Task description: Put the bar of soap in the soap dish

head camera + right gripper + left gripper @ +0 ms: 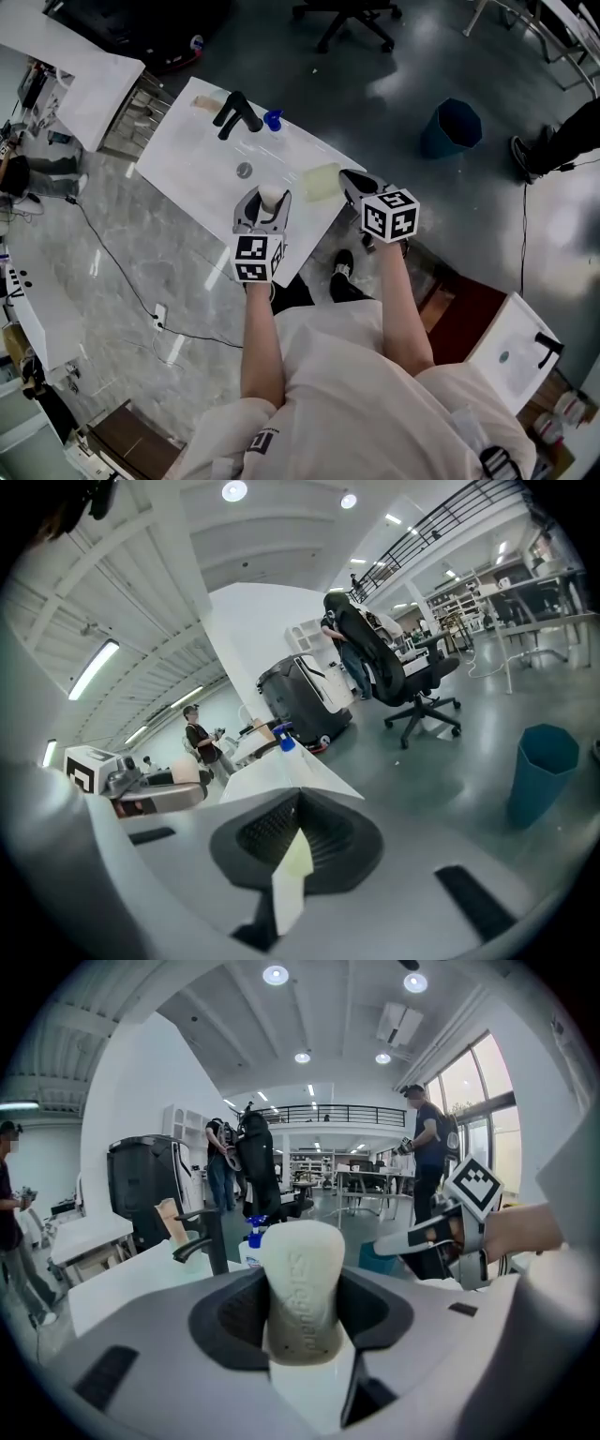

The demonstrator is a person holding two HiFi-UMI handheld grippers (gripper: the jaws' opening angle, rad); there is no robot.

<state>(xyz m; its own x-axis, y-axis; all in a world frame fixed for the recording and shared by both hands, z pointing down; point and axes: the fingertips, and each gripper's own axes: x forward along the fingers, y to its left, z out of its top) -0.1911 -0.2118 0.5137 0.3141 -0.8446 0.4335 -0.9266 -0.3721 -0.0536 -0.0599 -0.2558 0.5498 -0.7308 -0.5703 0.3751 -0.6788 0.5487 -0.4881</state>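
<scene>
Left tool (270,199) clamps soap (302,1283); only its view shows lettering.

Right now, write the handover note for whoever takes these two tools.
Left tool: shut on the bar of soap, which stands upright between the pads.
Right tool: shut on the pale soap dish, gripped by its edge.
Where: both are at the near edge of the white sink counter, the soap beside the dish and apart from it. I cannot tell whether the dish touches the counter.
Done: soap and dish are both in hand.
Left: bring the soap over the dish, lower it in, open the left tool.
</scene>
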